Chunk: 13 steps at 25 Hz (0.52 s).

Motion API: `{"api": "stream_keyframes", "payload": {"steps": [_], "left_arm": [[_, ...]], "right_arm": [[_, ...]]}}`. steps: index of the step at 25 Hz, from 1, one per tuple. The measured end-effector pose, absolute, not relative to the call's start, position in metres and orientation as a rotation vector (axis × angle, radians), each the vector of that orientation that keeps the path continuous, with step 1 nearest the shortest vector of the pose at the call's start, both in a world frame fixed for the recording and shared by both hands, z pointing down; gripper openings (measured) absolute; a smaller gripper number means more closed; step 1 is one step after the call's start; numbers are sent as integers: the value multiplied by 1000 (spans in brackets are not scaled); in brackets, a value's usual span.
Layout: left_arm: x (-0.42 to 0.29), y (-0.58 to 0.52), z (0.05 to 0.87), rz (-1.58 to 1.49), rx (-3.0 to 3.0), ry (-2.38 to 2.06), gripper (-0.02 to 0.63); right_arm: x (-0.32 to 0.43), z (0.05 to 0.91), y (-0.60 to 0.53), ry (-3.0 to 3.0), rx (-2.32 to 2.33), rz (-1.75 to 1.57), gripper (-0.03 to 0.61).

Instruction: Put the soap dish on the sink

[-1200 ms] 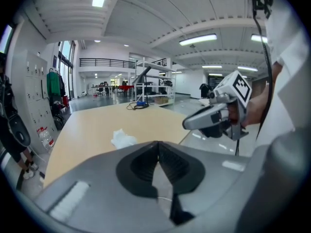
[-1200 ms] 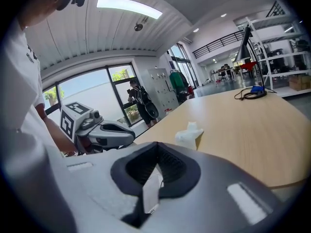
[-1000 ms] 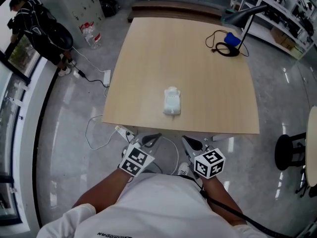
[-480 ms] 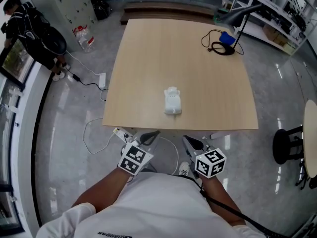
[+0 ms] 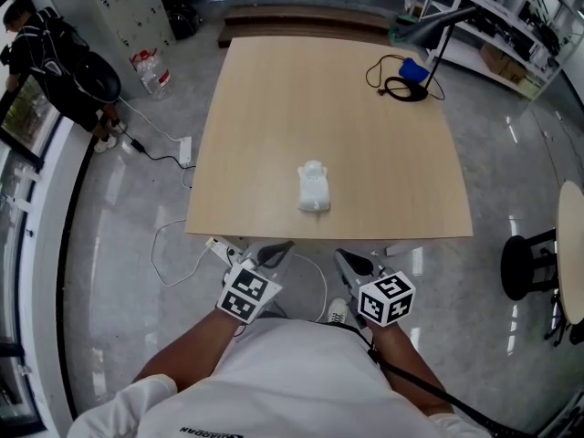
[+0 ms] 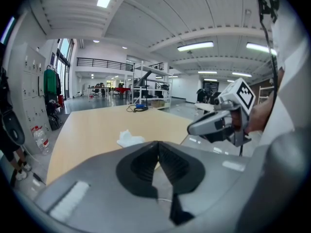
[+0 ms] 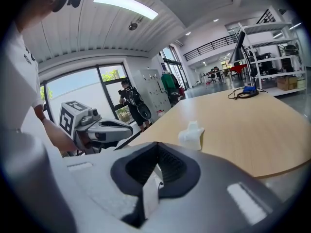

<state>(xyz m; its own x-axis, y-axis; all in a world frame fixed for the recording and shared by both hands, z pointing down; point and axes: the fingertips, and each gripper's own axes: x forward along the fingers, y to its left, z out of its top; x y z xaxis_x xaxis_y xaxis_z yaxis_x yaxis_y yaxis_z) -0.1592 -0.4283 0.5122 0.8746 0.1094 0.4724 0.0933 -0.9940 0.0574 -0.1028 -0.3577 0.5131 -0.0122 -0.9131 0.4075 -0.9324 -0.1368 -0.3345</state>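
One small white moulded object (image 5: pixel 313 188) lies near the front edge of the wooden table (image 5: pixel 274 108); I cannot tell soap dish from sink in it. It also shows in the left gripper view (image 6: pixel 130 138) and the right gripper view (image 7: pixel 192 135). My left gripper (image 5: pixel 283 245) and right gripper (image 5: pixel 341 256) hang side by side off the table's near edge, short of the white object, above the floor. Both are shut with nothing between the jaws (image 6: pixel 158 143) (image 7: pixel 156 145).
A black desk lamp (image 5: pixel 443 27) with a coiled black cable and a blue item (image 5: pixel 406 82) stands at the table's far right corner. A person (image 5: pixel 59 53) stands at the far left by water bottles (image 5: pixel 149 67). A black stool (image 5: pixel 525 272) is at the right, and cables lie on the floor (image 5: pixel 173 245).
The head view has shifted slightly, so the table sits a little higher and further left. Both grippers stay where they were, still shut.
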Motion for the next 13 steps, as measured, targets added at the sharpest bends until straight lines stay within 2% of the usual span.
{"api": "stream_keyframes", "payload": {"steps": [13], "left_arm": [[-151, -429, 508, 761, 3017, 134, 8]], "right_arm": [[-92, 509, -359, -2053, 2167, 843, 0]]}}
